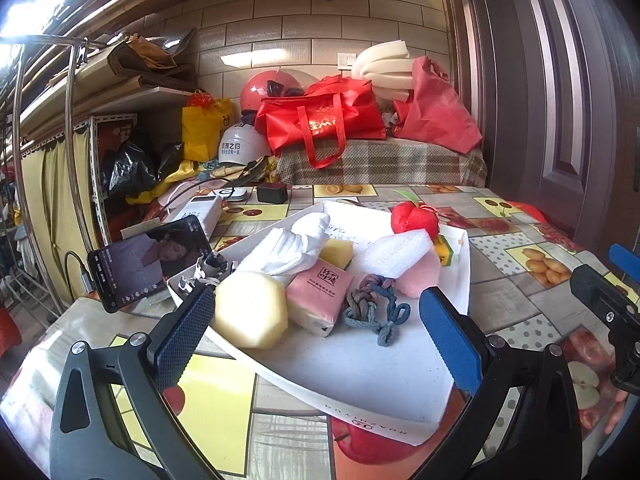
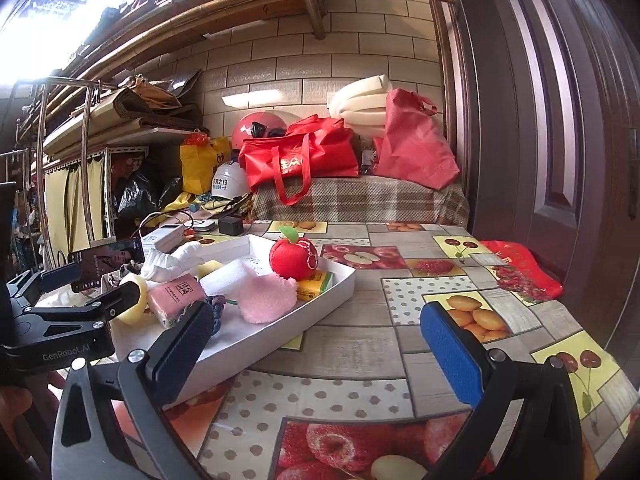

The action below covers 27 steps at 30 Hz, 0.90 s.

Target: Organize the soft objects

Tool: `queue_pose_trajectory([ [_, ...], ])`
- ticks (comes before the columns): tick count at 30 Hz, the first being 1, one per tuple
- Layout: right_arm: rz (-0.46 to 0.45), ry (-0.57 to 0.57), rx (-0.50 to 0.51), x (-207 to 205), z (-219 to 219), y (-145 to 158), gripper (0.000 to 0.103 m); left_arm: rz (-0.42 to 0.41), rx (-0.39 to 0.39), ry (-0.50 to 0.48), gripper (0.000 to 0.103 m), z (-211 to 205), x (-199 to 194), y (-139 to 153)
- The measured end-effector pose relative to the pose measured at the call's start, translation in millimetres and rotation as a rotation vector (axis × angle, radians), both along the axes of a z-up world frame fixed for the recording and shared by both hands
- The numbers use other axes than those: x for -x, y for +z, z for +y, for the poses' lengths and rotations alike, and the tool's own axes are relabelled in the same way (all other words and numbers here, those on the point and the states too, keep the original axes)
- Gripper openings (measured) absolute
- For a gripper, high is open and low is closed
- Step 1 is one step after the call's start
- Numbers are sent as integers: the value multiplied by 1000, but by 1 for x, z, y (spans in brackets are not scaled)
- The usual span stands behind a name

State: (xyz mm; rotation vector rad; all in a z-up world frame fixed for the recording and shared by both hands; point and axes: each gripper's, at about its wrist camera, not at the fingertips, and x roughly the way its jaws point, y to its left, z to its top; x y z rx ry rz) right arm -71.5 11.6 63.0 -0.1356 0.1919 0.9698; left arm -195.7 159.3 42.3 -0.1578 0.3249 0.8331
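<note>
A white tray (image 1: 360, 376) on the table holds soft things: a pale yellow hexagonal sponge (image 1: 252, 312), a pink tissue pack (image 1: 320, 292), a white glove (image 1: 288, 248), a blue-grey braided cord (image 1: 372, 308), a white foam piece (image 1: 396, 252) over a pink fluffy pad (image 1: 420, 276), and a red plush apple (image 1: 414, 220). My left gripper (image 1: 316, 344) is open and empty, low over the tray's near part. My right gripper (image 2: 316, 344) is open and empty over the tablecloth, right of the tray (image 2: 320, 300). The apple (image 2: 292, 258) and the pink pad (image 2: 266, 294) show there too.
A phone (image 1: 148, 260) with a lit screen stands left of the tray. A white power bank (image 1: 200, 210) and a black charger (image 1: 272, 193) lie behind it. Red bags (image 1: 320, 120), helmets and foam pile on a covered bench at the back. A dark door (image 2: 560, 140) stands on the right.
</note>
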Motion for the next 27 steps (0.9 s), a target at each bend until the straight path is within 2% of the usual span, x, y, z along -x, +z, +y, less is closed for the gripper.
queue_pose_trajectory([
  [3, -67, -74, -119, 10, -46, 13, 103, -12, 20, -26, 103, -21, 2, 2],
  [6, -82, -214, -204, 14, -85, 16, 103, -3, -8, -2, 103, -45, 1, 7],
  [7, -71, -256, -200, 12, -92, 16, 103, -5, -15, 0, 103, -53, 1, 8],
  [11, 31, -291, -86, -12, -98, 7, 103, 11, 13, -30, 103, -71, -2, 7],
  [14, 110, -335, -88, -27, -104, 5, 103, 103, -34, 71, 103, -79, -10, 6],
  [16, 135, -331, -85, -30, -105, 3, 103, 97, -39, 49, 103, -80, -9, 6],
  [22, 111, -345, -72, -22, -105, 1, 103, 131, 10, 43, 103, -69, -14, 0],
  [27, 59, -340, -58, -14, -103, 3, 103, 147, 5, 46, 103, -71, -18, -2],
])
